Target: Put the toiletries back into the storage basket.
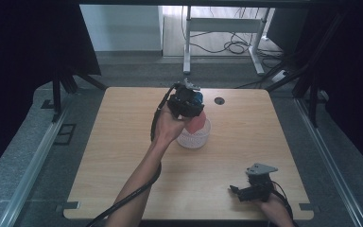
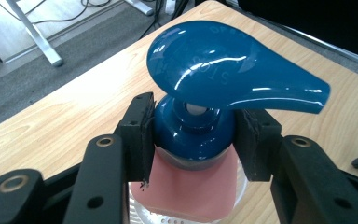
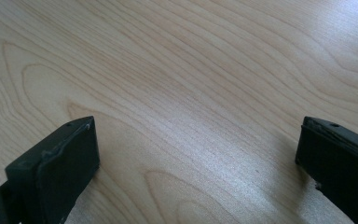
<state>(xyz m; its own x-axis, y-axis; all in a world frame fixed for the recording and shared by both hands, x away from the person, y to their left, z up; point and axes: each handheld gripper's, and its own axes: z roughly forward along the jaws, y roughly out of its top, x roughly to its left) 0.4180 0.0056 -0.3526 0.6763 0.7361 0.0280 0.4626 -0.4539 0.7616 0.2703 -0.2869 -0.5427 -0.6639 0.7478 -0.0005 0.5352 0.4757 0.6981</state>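
Inspector: Hand-held gripper status first. Left hand-held gripper [image 2: 193, 135] is clamped on the blue collar of the pump bottle [image 2: 200, 140], one pad on each side, just under the pump head [image 2: 228, 65]. Right hand-held gripper [image 3: 196, 158] is spread wide with nothing between its jaws, resting low over the bench [image 3: 177, 70] near the front right edge.

Clerk: Largest item down, please. Where does the bottle stand?

Inspector: Bench [image 1: 123, 156] first: bare wood, a small dark hole toward the far edge. Mid-bench sits a clear round dish [image 1: 194, 138]. The bottle's pink body [image 2: 191, 191] is in or just above that dish; I cannot tell whether it touches the bottom.

Clerk: Orientation?

Inspector: Long axis upright, cap on top. In the left gripper view the spout points right, across the jaws rather than along them.

Clerk: Risks?

Inspector: In my judgement, three. The collar is round and glossy, so the bottle could swivel or slip in the pads. A body set down off-centre could catch the dish rim and tip it. Pressure on the pump head could dispense soap.
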